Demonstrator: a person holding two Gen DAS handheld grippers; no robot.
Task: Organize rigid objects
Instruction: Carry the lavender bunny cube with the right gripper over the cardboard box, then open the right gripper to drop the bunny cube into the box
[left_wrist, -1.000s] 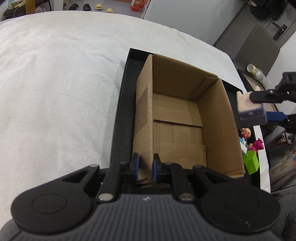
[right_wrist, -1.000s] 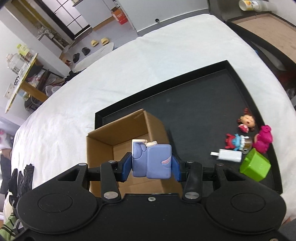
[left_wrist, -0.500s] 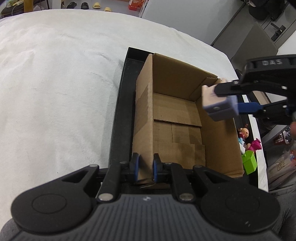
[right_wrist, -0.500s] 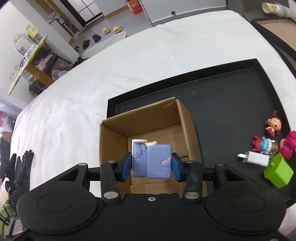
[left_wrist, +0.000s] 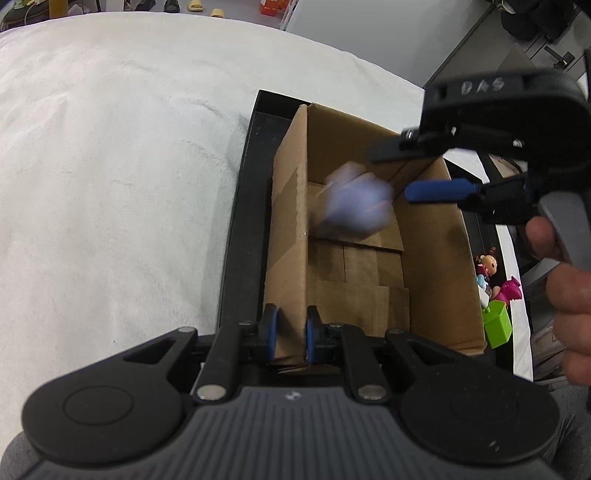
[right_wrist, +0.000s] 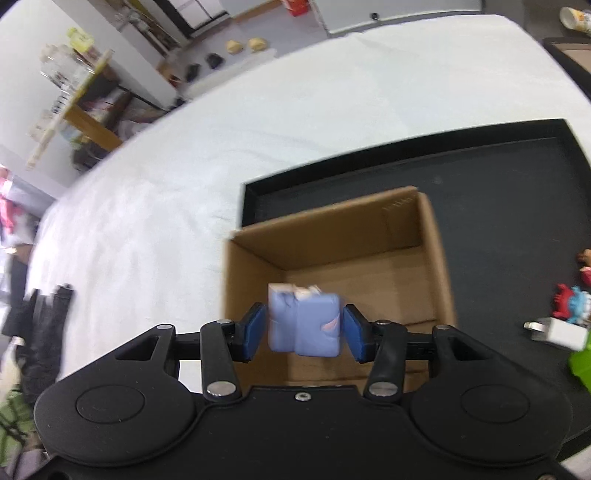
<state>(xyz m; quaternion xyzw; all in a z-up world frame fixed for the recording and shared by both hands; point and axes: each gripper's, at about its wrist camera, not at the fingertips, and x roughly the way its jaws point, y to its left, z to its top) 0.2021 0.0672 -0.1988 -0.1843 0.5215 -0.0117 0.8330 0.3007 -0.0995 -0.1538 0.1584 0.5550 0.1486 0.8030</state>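
Right gripper (right_wrist: 305, 329) now over box (left_wrist: 436, 258), fingers just parted from blue block (right_wrist: 303, 323); left gripper (left_wrist: 288, 334) clamping box wall.

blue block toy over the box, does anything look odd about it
Yes: the blue block-shaped toy is motion-blurred above the open cardboard box, with gaps showing to both blue pads of the right gripper, whose fingers have just been opening. It looks released.

The left gripper (left_wrist: 288, 334) clamps the cardboard box (left_wrist: 436, 258) wall while a blurred blue toy (left_wrist: 356, 206) falls inside.
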